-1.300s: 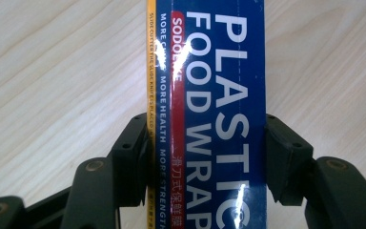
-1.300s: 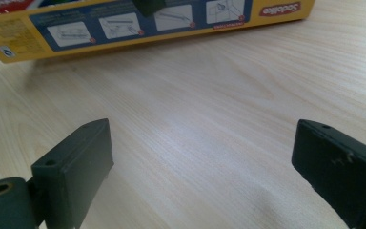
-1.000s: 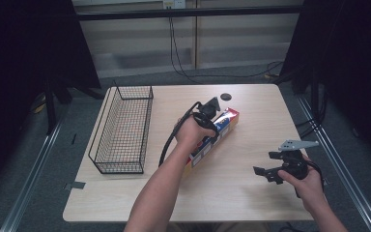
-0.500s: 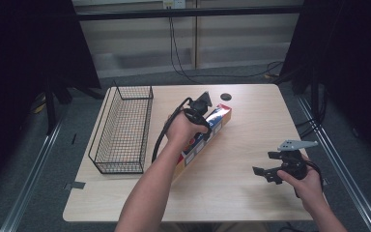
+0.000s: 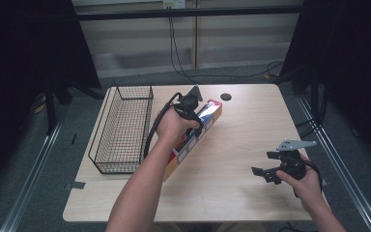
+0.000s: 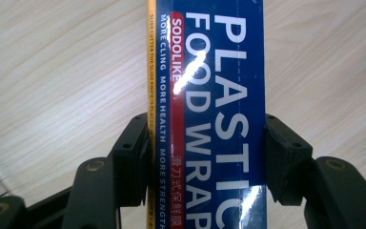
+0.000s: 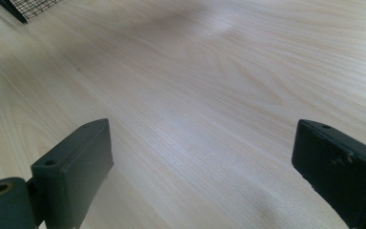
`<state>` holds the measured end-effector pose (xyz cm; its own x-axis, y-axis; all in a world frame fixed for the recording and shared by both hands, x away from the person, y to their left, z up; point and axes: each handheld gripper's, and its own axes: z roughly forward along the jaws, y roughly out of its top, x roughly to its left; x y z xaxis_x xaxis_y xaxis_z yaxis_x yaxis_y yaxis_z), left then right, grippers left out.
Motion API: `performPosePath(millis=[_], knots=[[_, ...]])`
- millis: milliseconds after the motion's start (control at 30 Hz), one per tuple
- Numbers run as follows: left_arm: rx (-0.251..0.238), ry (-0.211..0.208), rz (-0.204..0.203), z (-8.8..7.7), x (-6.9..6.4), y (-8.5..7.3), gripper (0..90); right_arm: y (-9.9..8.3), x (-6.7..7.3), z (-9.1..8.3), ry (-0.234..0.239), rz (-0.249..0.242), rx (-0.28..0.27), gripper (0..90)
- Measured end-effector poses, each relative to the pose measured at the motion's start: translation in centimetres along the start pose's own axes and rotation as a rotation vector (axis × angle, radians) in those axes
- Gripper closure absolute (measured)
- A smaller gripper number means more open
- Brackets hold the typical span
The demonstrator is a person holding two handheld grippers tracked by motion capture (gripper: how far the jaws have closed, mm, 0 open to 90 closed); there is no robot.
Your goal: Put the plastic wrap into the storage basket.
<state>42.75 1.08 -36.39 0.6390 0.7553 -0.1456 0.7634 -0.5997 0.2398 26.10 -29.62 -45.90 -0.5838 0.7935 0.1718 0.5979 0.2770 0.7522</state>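
A long blue box of plastic food wrap [image 5: 208, 114] lies slantwise over the table's middle, just right of the wire basket. My left gripper [image 5: 193, 120] comes down on it from above. In the left gripper view both jaws press the box's [image 6: 219, 71] long sides, so the left gripper [image 6: 207, 143] is shut on it. I cannot tell whether the box rests on the wood or hangs just above it. My right gripper [image 5: 263, 163] is held low over the near right of the table, and in its own view the right gripper [image 7: 205, 157] stands open over bare wood.
A black wire basket [image 5: 125, 128] stands along the table's left side, its corner [image 7: 26, 9] also seen in the right gripper view. A small dark round disc [image 5: 226, 96] lies near the far edge. Black cables hang behind the table.
My left gripper has carried the food wrap box a little to the left, closer to the basket. The right gripper has stayed where it was.
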Motion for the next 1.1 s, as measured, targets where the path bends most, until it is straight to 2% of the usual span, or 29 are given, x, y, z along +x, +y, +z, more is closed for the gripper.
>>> performPosePath(millis=[167, 567, 700, 767, 833, 1100], knots=[[-0.014, -0.008, -0.022, -0.7, 0.3, -0.2, 43.2, 0.0, 0.0, 0.0, 0.000, 0.001, 0.000, 6.2], [-0.044, 0.001, -0.049, -2.2, 1.0, -0.6, 43.2, 0.1, 0.1, 0.1, 0.004, 0.001, 0.001, 6.2], [-0.048, 0.002, -0.066, -2.7, 1.5, -0.9, 43.1, 0.1, 0.1, 0.1, 0.005, 0.003, 0.002, 6.2], [-0.045, 0.007, -0.060, -2.9, 1.8, -1.1, 43.1, 0.1, 0.2, 0.1, 0.005, 0.000, 0.001, 6.2], [-0.049, 0.011, -0.081, -3.2, 2.1, -1.3, 43.1, 0.1, 0.2, 0.1, 0.004, 0.001, 0.001, 6.2], [-0.054, 0.021, -0.109, -4.0, 3.0, -1.9, 43.1, 0.2, 0.3, 0.1, 0.011, -0.005, -0.001, 5.7]])
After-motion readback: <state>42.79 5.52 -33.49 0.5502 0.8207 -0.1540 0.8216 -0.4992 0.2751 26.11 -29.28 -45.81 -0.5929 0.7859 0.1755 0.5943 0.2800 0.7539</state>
